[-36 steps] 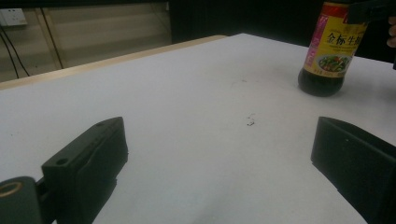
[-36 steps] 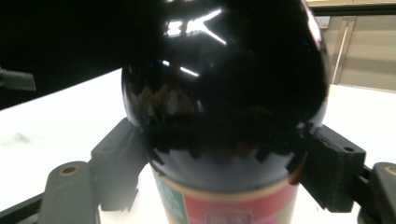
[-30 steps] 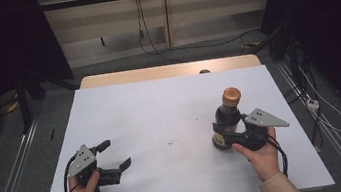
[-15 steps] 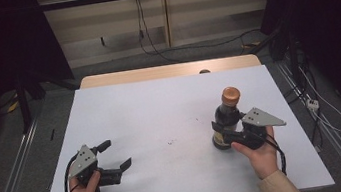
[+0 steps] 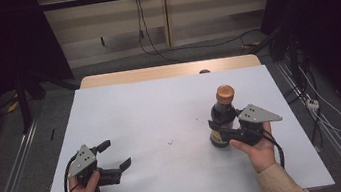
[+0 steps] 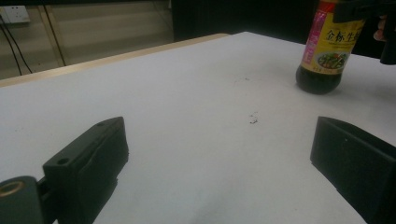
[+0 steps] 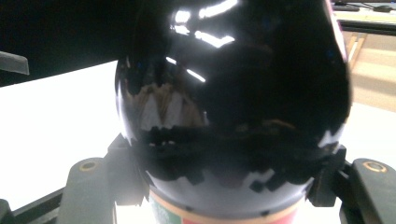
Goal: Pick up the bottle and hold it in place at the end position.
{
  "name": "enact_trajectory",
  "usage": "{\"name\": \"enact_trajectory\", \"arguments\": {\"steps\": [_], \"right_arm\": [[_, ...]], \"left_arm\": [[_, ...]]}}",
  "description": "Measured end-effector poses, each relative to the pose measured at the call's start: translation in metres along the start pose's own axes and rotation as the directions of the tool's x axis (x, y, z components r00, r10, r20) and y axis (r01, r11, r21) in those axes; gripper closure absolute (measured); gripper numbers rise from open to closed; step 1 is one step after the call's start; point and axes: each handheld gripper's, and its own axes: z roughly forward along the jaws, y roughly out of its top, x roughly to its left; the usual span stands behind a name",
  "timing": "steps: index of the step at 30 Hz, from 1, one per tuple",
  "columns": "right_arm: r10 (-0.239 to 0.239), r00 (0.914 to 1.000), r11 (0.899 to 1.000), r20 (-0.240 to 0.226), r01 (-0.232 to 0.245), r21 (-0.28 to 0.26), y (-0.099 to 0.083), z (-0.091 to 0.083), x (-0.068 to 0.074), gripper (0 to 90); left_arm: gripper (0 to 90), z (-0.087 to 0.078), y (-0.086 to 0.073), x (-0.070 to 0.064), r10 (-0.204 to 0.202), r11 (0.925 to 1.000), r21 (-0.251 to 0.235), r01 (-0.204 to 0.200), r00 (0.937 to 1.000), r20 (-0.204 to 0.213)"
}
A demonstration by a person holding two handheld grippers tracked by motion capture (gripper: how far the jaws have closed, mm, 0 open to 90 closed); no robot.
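Note:
A dark sauce bottle (image 5: 221, 114) with an orange cap stands upright on the white table (image 5: 160, 107), right of centre. My right gripper (image 5: 219, 132) is shut on its lower body, a jaw on each side. In the right gripper view the glossy black bottle (image 7: 233, 93) sits between the jaws of that gripper (image 7: 229, 172). My left gripper (image 5: 115, 153) rests open near the front left of the table, with nothing between its jaws. From the left gripper (image 6: 219, 154), the bottle (image 6: 327, 46) with its yellow and pink label stands far off at the upper right.
A few dark specks (image 5: 171, 141) mark the middle of the table. A small dark object (image 5: 204, 71) sits at the far wooden edge. Cables lie on the floor beyond the table and to its right.
The right gripper has shifted very slightly on the bottle, which still stands in the same spot. The left gripper has stayed put.

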Motion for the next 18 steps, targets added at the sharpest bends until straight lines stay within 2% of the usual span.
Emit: {"name": "enact_trajectory", "arguments": {"steps": [3, 10, 14, 16, 18], "right_arm": [[0.006, 0.9999, 1.0, -0.009, -0.006, -0.012, 0.003, 0.003, 0.0, 31.4], [-0.019, 0.9986, 1.0, -0.049, 0.018, -0.01, 0.022, 0.018, 0.005, 31.3], [-0.019, 0.9976, 1.0, -0.067, 0.018, -0.005, 0.024, 0.024, 0.006, 31.3], [-0.006, 0.9962, 1.0, -0.087, 0.006, 0.003, 0.025, 0.03, 0.005, 31.3], [-0.012, 0.9951, 1.0, -0.098, 0.013, 0.009, 0.026, 0.033, 0.006, 31.3]], "left_arm": [[4.0, 0.0, 0.0, 0.0, -0.002, 1.0, -0.002, 0.002, 1.0, -0.002], [4.0, 0.001, 0.0, -0.001, -0.001, 1.0, 0.002, 0.001, 1.0, 0.009], [4.0, 0.0, 0.0, -0.002, -0.013, 0.9999, -0.002, 0.013, 0.9999, 0.009], [4.0, 0.0, 0.0, -0.001, -0.009, 1.0, -0.001, 0.009, 0.9999, 0.009], [4.0, 0.0, 0.0, -0.001, -0.005, 1.0, 0.002, 0.005, 0.9999, 0.009]]}}
